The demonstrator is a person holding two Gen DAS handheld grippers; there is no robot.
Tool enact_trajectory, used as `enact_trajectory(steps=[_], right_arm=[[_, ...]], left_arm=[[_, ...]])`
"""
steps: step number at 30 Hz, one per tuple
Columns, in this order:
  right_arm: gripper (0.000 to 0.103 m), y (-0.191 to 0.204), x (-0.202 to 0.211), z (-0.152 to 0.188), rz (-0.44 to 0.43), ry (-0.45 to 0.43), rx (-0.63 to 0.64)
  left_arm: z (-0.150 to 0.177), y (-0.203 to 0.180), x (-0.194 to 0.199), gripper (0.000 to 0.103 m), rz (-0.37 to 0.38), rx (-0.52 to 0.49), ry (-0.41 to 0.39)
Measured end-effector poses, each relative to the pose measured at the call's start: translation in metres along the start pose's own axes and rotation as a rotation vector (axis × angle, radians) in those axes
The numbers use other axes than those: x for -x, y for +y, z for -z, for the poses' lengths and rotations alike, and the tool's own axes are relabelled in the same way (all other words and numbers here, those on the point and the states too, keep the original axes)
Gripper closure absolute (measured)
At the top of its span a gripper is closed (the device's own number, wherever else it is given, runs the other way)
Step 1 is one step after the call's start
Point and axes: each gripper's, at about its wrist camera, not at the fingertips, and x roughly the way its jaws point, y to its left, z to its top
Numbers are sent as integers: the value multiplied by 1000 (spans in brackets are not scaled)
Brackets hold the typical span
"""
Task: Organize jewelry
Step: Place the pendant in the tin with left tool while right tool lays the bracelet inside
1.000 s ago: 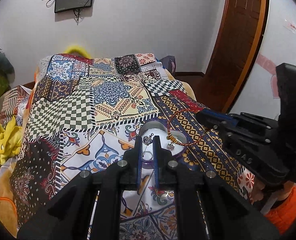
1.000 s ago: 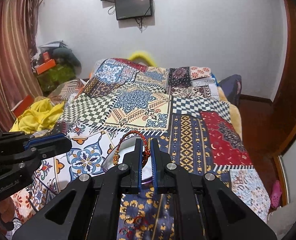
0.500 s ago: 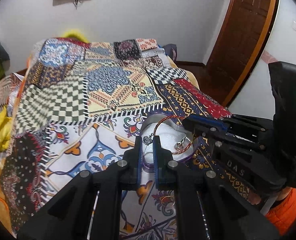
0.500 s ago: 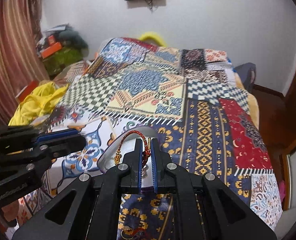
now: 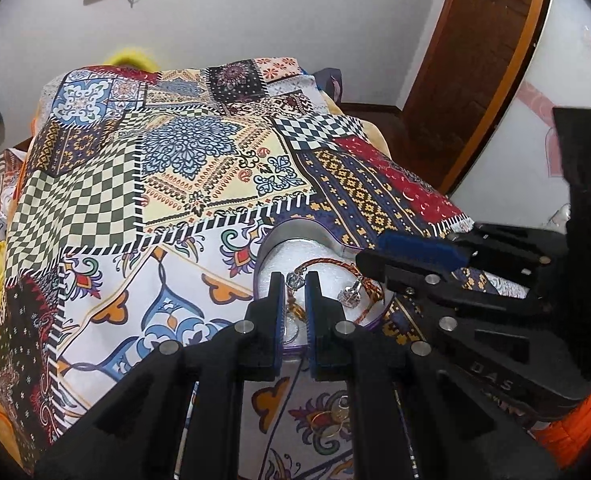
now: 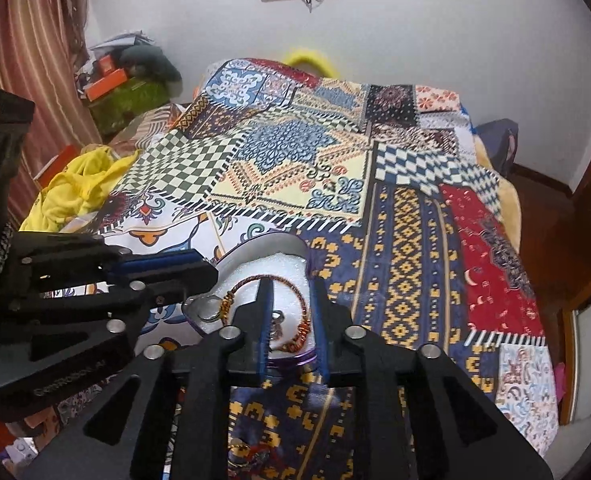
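A purple heart-shaped jewelry box (image 5: 319, 240) with white foam lining lies open on the patterned bedspread; it also shows in the right wrist view (image 6: 271, 268). A red and gold braided bracelet (image 6: 299, 320) lies in the box, also seen in the left wrist view (image 5: 335, 266). My right gripper (image 6: 291, 304) is open just above the bracelet and holds nothing. My left gripper (image 5: 295, 286) is shut on a silver earring (image 5: 294, 280) over the box. A second silver earring (image 5: 349, 294) lies on the foam.
The patchwork bedspread (image 6: 407, 208) covers the bed. More jewelry lies on it near me (image 6: 251, 454), and gold rings show in the left wrist view (image 5: 331, 416). Yellow cloth (image 6: 79, 188) lies at the left. A wooden door (image 5: 467, 64) stands at the right.
My right gripper has lowered over the box and opened, letting the bracelet drop onto the foam. My left gripper has stayed shut on the earring and moved closer over the box.
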Motion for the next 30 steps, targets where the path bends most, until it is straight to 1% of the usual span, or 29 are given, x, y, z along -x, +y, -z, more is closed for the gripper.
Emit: enact_trajectory(steps=[9,12,16,19,21,22,23,24,25,26,30], right_arm=[[85,-3,14,5,45,-28,13],[85,-4,15,7,59,-23,24],[85,-3,17,10,64,-22,27],[84,0,21,11,74,-33,28],[82,1,25,11,75,-39,29],[78,2,26,12,77,-42,30],[73,3,28,12,81,-47,31],[70,4,31,12,85,-55,32],[67,5,34,13,87,-63,33],[66,6,37,13,89,-70,33],[66,10,48,14,98,-87,38]], left_arm=[[-2,-9,-9,95,6,-33,21],[-2,-12,-11,95,-10,-46,26],[-1,-12,-9,95,-11,-43,33],[0,-12,-3,91,-16,-36,31],[0,-12,2,86,-14,-32,28],[0,-12,6,84,-12,-31,23],[0,-12,10,78,-14,-33,17],[0,-12,13,72,-17,-33,12],[0,-12,18,70,-23,-33,2],[0,-12,23,68,-27,-32,-6],[3,-8,40,68,-32,-19,-19]])
